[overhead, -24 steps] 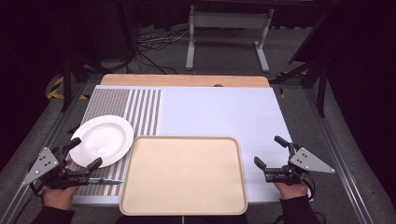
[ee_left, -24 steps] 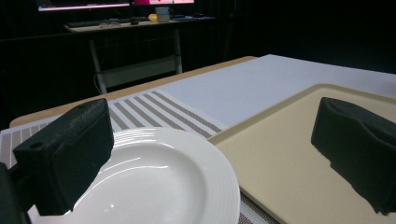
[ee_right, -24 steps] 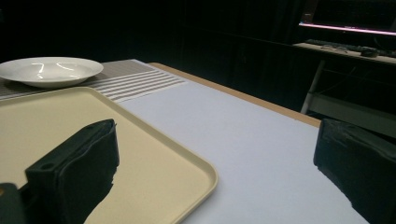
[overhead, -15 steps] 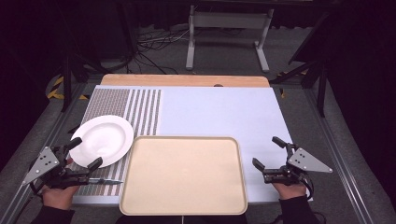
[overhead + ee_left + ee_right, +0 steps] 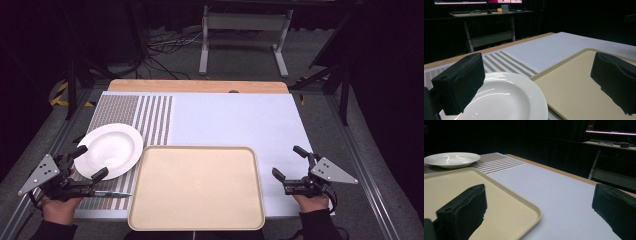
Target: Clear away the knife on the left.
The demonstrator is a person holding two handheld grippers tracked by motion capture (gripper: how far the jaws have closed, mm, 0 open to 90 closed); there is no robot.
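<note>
A white plate (image 5: 109, 150) rests on the striped left part of the mat, beside the left edge of a bare beige tray (image 5: 196, 186). My left gripper (image 5: 90, 162) stands open at the plate's near-left rim, one jaw on either side of it, and I cannot tell whether they touch it. In the left gripper view the plate (image 5: 506, 100) and the tray (image 5: 579, 87) lie ahead of the open left gripper (image 5: 537, 72). My right gripper (image 5: 290, 163) is open over the mat just right of the tray. The right gripper view has the tray's corner (image 5: 506, 202) ahead of the right gripper (image 5: 539, 202) and the plate (image 5: 451, 158) far off.
A table knife (image 5: 111, 194) lies on the striped mat just in front of the plate, close to the left hand. The pale mat (image 5: 235, 120) stretches beyond the tray to a wooden table edge (image 5: 200, 86). Metal rails run along both sides of the table.
</note>
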